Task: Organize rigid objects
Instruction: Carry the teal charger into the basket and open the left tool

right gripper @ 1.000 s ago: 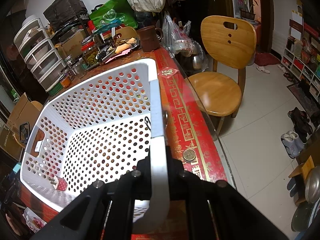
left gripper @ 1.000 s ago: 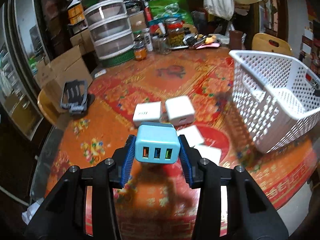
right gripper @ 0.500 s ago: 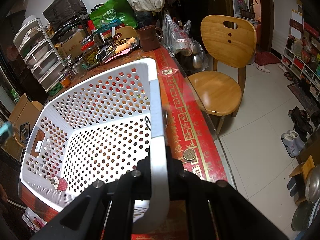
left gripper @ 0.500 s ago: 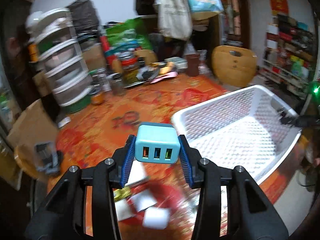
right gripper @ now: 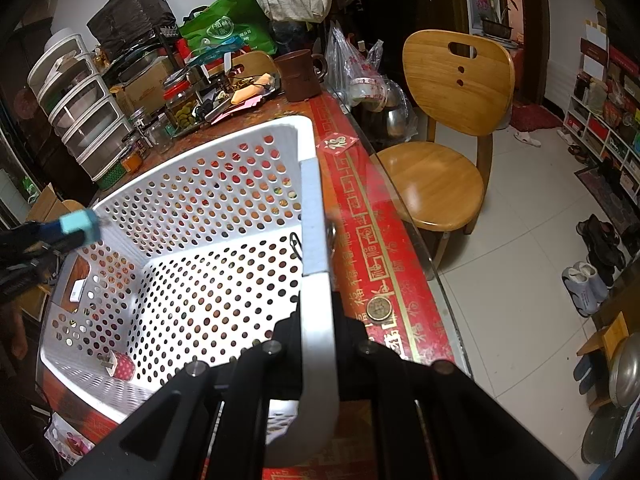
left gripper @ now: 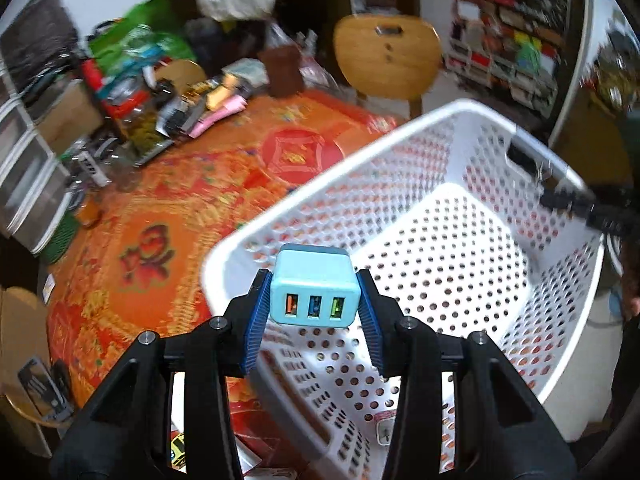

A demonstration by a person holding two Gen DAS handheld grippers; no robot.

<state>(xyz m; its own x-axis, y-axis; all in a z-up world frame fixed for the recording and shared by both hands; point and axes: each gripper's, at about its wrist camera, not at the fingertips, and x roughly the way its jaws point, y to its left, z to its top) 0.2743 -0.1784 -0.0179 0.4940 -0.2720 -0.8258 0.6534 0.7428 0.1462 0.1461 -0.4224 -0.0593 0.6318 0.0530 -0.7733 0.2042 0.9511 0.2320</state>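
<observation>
Charger [left gripper: 313, 286] sits clamped in the left claw [left gripper: 312, 312], above basket [left gripper: 460, 128] rim

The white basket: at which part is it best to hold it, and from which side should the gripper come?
Best on the solid top rim of the white basket, coming from outside the wall with one finger on each side. The rim is a plain thin band, while the walls below are perforated. The right gripper already clamps it this way, leaving the inside free for the blue charger in the left gripper.
</observation>
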